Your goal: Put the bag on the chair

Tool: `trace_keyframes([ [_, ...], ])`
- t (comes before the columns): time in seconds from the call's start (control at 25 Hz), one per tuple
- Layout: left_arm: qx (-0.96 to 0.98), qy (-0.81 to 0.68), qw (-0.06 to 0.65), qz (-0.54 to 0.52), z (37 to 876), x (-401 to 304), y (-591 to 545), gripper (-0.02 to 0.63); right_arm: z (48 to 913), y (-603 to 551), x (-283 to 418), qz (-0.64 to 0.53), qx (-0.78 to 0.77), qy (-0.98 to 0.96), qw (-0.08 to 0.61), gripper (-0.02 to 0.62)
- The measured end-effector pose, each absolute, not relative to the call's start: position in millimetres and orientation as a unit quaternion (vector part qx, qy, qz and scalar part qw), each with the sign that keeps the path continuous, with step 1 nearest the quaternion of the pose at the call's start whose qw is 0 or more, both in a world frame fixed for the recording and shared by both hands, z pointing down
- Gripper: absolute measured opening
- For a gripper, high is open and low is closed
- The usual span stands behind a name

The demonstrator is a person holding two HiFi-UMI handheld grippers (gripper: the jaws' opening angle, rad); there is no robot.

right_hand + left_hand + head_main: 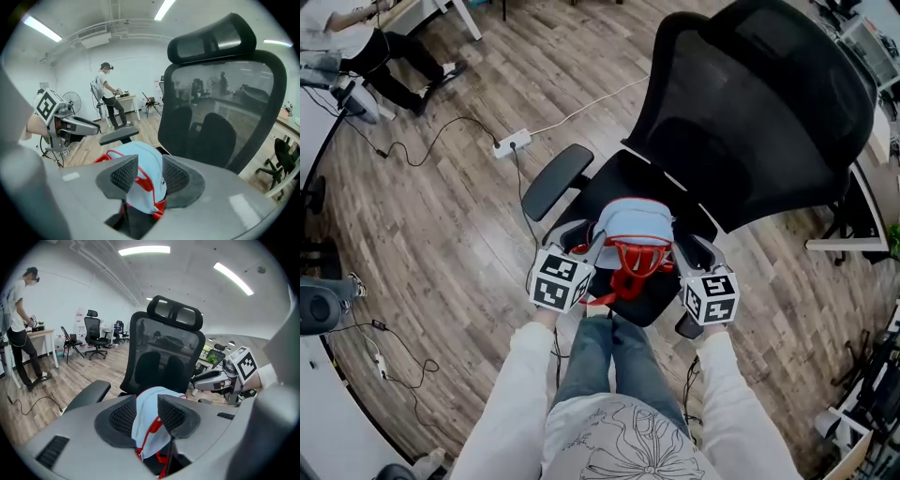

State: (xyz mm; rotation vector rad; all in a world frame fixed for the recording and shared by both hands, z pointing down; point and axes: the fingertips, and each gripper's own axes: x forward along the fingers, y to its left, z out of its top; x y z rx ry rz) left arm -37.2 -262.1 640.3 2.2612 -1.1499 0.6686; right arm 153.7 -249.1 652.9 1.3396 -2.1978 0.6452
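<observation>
Right now the bag (pixel 633 225) sits on the seat of the chair (pixel 750 112), in the middle of the head view, toward the front edge nearest me. My left gripper (pixel 147 404) has its jaws spread wide with the pale blue fabric between them. My right gripper (pixel 150 168) is the same: jaws apart, the bag's side between the pads, no squeeze that I can see.

The risk, as I judge it, lies in pulling away. The red straps (pixel 637 258) hang loose at the front of the bag, low in the frame between my two grippers. A jaw tip could snag one and drag the bag off the seat onto the floor (pixel 441 234). The fabric looks soft and may cling to the ribbed pads. An office chair of this kind may swivel, so a nudge could turn it and tip the bag. I would back each gripper straight out, clear of the straps.
</observation>
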Motion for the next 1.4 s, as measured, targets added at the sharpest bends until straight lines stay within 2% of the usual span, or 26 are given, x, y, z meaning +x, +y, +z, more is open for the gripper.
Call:
trace_keyframes([
  [0.16, 0.842, -0.431, 0.244, 0.216, 604, -29, -264, 0.129, 613, -257, 151, 0.217, 0.505, -0.811, 0.202, 0.166],
  [0.44, 0.851, -0.462, 0.179, 0.175, 538, -28, -292, 0.077, 543, -289, 148, 0.185, 0.543, -0.810, 0.122, 0.095],
  [0.88, 0.855, -0.498, 0.097, 0.107, 439, -27, -306, 0.050, 448, -303, 151, 0.109, 0.567, -0.815, 0.049, 0.077],
  [1.4, 0.852, -0.519, 0.064, 0.034, 369, -32, -301, 0.029, 377, -296, 141, 0.056, 0.587, -0.808, -0.012, 0.061],
])
